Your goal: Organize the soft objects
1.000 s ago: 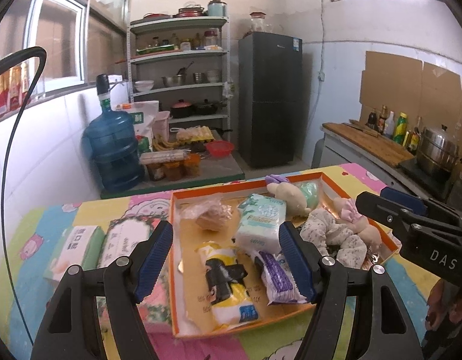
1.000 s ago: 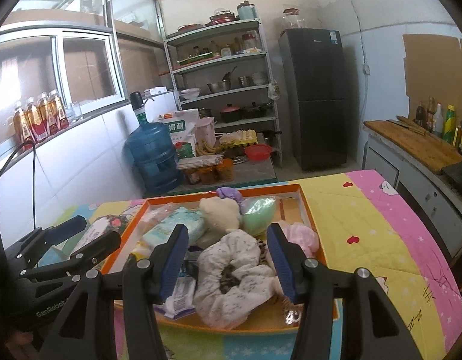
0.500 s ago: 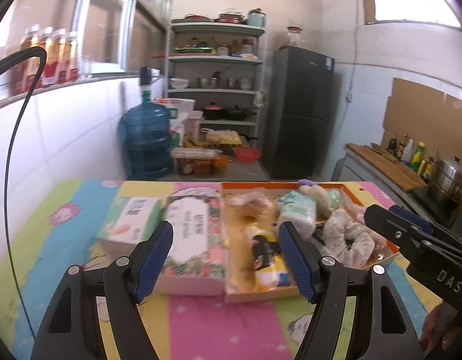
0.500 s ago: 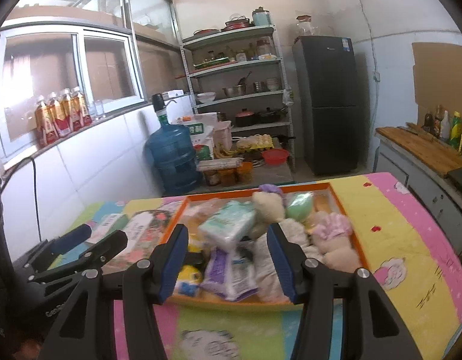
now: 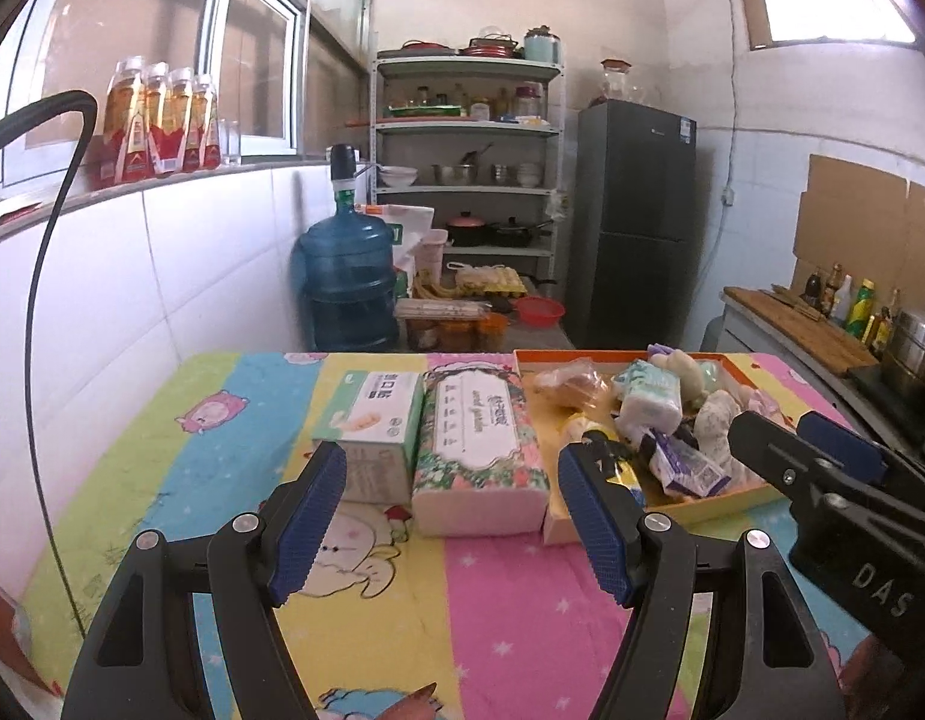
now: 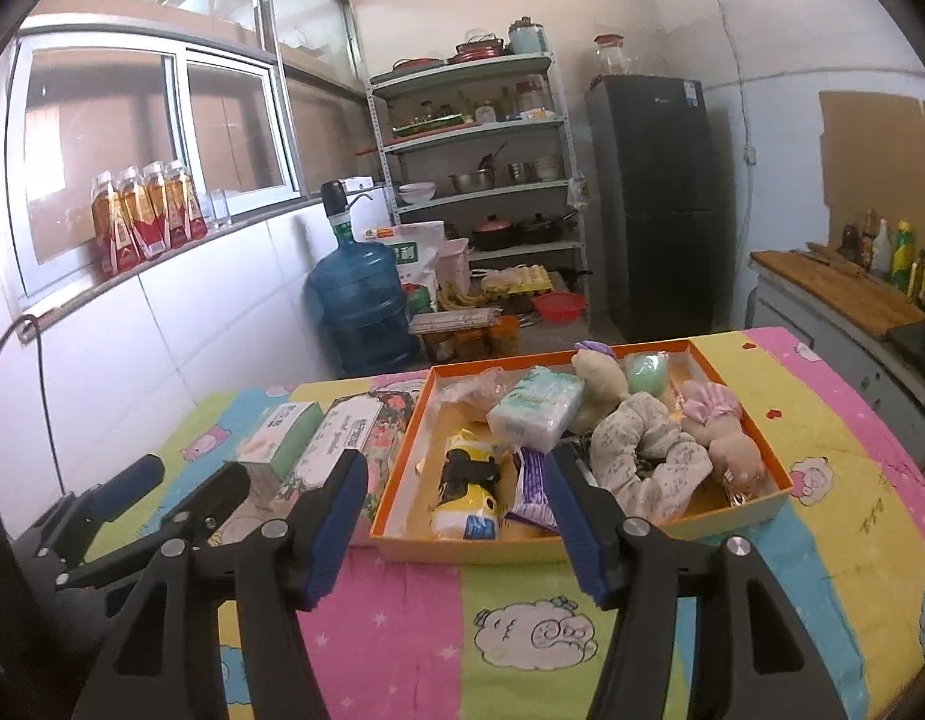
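An orange box (image 6: 582, 543) on the table holds several soft things: a white tissue pack (image 6: 534, 408), a rag doll (image 6: 642, 456), a yellow and black soft item (image 6: 468, 486), a purple pouch (image 6: 531, 489) and a bagged bun (image 6: 471, 396). The box also shows in the left wrist view (image 5: 711, 501). A floral tissue pack (image 5: 480, 450) and a green tissue box (image 5: 375, 426) lie left of it. My left gripper (image 5: 453, 522) is open and empty, held back from the floral pack. My right gripper (image 6: 456, 528) is open and empty before the box's near wall.
The table wears a striped cartoon cloth (image 6: 522, 630). A tiled wall (image 5: 132, 300) runs along the left. Behind the table stand a blue water jug (image 5: 348, 288), a metal shelf (image 5: 468, 180) and a dark fridge (image 5: 636, 228). A counter with bottles (image 6: 840, 294) is at right.
Both grippers have drawn back and up from the box, staying open. The left view has swung left, so the floral pack and green box now sit ahead of it.
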`<state>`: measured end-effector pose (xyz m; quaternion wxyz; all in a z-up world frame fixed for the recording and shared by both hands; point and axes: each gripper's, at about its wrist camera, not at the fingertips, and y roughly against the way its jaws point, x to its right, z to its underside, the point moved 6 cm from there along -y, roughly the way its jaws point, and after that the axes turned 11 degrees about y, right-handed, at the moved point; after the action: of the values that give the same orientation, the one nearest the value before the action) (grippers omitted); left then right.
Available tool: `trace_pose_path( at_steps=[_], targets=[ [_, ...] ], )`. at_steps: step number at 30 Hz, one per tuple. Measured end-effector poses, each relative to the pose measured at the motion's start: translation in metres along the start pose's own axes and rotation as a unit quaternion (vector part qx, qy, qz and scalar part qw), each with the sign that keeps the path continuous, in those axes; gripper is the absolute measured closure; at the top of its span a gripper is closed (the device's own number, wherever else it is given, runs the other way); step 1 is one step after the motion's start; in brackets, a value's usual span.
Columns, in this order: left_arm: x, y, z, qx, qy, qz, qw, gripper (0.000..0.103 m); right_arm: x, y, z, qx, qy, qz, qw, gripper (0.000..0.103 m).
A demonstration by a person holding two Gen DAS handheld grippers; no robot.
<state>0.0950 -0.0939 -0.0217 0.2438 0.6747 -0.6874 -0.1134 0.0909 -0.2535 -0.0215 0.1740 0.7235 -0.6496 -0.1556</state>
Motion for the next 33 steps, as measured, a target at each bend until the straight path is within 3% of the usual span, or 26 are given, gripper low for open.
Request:
trace_pose_path(
  at_steps=[9, 14, 33],
  targets=[
    [-0.019, 0.032, 0.007, -0.001, 0.009, 0.004, 1.0, 0.029, -0.018, 0.027, 0.009, 0.018, -0.008, 0.034, 0.999, 0.022],
    [-0.029, 0.043, 0.008, 0.004, 0.013, 0.003, 0.9999, 0.029, -0.027, 0.044, 0.009, 0.031, 0.015, 0.067, 0.997, 0.022],
    [-0.045, 0.064, 0.017, 0.008, 0.019, 0.0, 0.9998, 0.029, -0.046, 0.073, 0.016, 0.043, 0.03, 0.068, 0.996, 0.022]
  ],
)
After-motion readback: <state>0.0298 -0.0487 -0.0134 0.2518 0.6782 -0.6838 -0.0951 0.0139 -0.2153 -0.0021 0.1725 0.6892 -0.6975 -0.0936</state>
